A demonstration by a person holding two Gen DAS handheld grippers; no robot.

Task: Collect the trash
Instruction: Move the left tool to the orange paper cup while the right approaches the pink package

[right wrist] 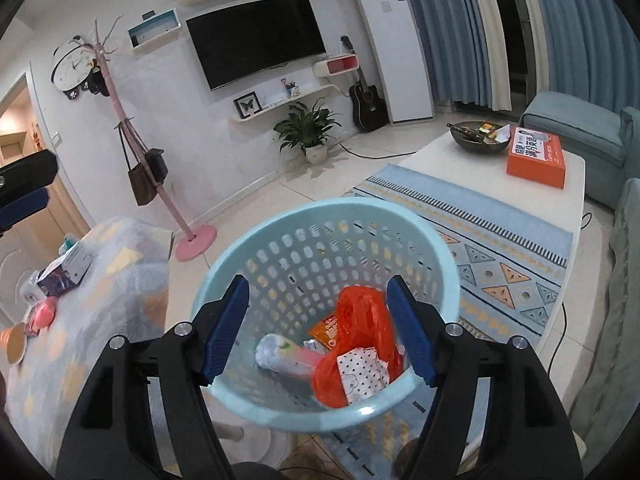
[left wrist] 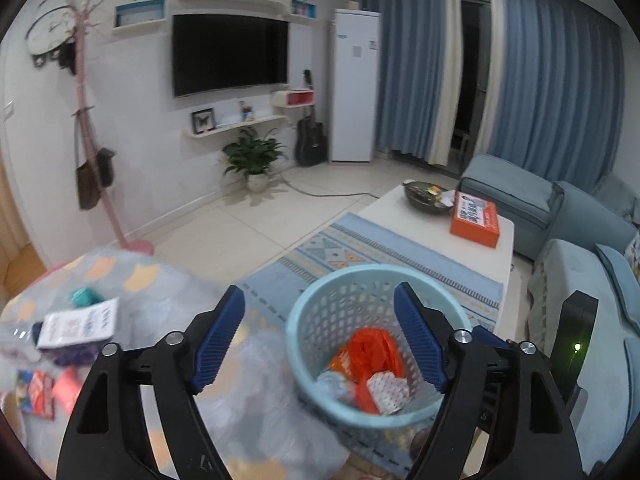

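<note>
A light blue perforated basket (right wrist: 280,220) stands on the floor beside a cloth-covered table (right wrist: 112,272). It holds an orange plastic bag (right wrist: 360,320), a dotted white wrapper (right wrist: 362,372), an orange packet (right wrist: 326,330) and a pale rolled pack (right wrist: 280,354). My right gripper (right wrist: 318,328) is open and empty above the basket. My left gripper (left wrist: 320,340) is open and empty over the basket's left rim (left wrist: 296,320). On the table lie a white box (left wrist: 78,324), a teal item (left wrist: 82,296) and red packets (left wrist: 36,394).
A white coffee table (right wrist: 500,184) carries an orange box (right wrist: 536,156) and a dark bowl (right wrist: 478,136). A patterned rug (right wrist: 500,272), blue sofa (left wrist: 580,264), pink coat stand (right wrist: 192,240), potted plant (right wrist: 308,124) and floor cable (right wrist: 372,154) surround it.
</note>
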